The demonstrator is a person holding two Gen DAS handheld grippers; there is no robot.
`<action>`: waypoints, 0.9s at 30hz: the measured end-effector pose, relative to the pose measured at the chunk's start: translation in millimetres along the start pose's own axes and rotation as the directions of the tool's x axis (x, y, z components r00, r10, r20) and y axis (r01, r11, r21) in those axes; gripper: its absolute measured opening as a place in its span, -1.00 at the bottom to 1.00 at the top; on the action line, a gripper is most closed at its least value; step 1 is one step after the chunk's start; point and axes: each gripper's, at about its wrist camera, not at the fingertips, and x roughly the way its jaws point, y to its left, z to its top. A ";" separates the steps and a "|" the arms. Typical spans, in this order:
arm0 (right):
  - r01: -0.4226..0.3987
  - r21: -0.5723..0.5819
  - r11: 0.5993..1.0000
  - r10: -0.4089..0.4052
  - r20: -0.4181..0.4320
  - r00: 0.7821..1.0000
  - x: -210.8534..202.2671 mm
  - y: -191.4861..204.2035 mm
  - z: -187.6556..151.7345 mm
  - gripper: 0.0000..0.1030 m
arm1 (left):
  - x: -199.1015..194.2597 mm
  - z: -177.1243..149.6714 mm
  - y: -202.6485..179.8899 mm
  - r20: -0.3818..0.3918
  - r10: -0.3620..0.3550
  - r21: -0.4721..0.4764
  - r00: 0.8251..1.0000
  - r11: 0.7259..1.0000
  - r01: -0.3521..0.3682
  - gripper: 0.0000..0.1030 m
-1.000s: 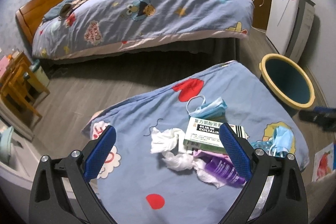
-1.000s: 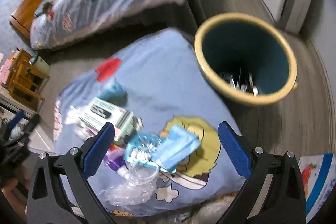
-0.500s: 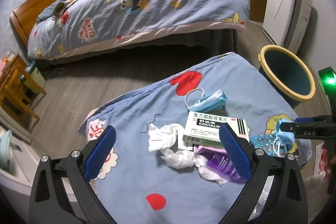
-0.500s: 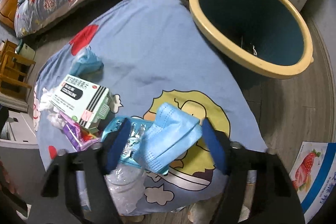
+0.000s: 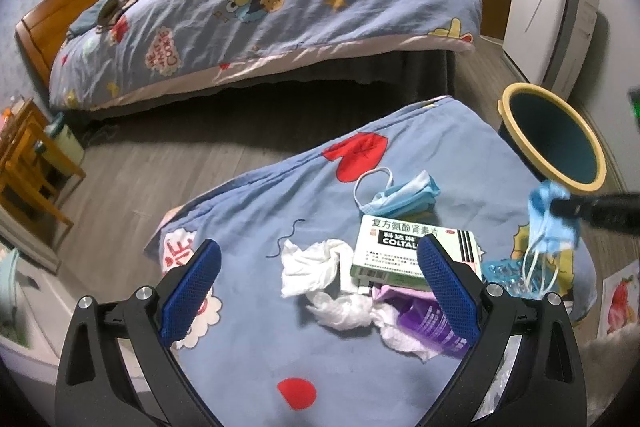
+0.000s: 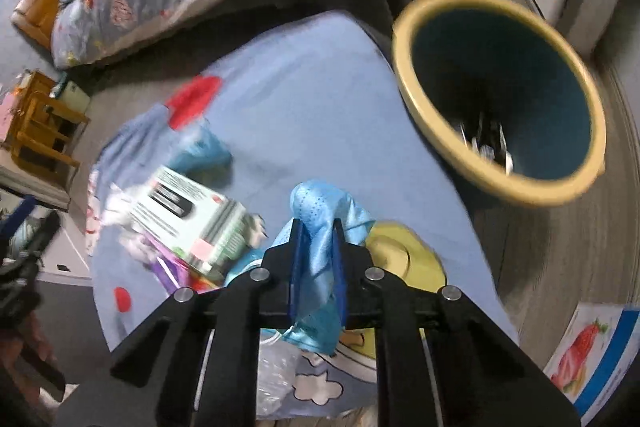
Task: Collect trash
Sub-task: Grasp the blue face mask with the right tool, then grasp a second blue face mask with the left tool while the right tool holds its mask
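Observation:
My right gripper has its jaws closing, pads pressed on a blue face mask, lifted off the blue quilt. From the left wrist view that mask hangs with its ear loops dangling, near the yellow-rimmed bin. The bin holds some trash at its bottom. My left gripper stands open above white tissues, a medicine box and a purple packet. A second mask lies behind the box.
A bed with a cartoon quilt lies behind, a white appliance at the right wall, wooden furniture at left. A strawberry-print sheet lies on the floor. Clear plastic sits under the right gripper.
The right gripper went from wide open to clamped on the blue mask and lifted it toward the bin. The left gripper stayed open and hardly moved.

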 end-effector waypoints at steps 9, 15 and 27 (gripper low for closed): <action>-0.019 -0.153 0.988 0.038 0.118 0.992 -41.9 19.6 52.7 -0.75 | 27.9 13.4 -13.4 -0.020 -0.029 0.014 0.999 0.999 0.030 0.89; -0.090 -0.120 0.989 0.102 0.102 0.990 -29.7 10.6 66.9 -0.75 | 62.3 18.9 -42.7 -0.054 -0.023 0.115 0.998 0.993 0.029 0.89; -0.134 -0.069 0.989 0.141 0.106 0.984 -27.4 -7.6 71.5 -0.75 | 115.0 32.8 -83.3 -0.097 -0.041 0.216 0.994 0.974 0.061 0.85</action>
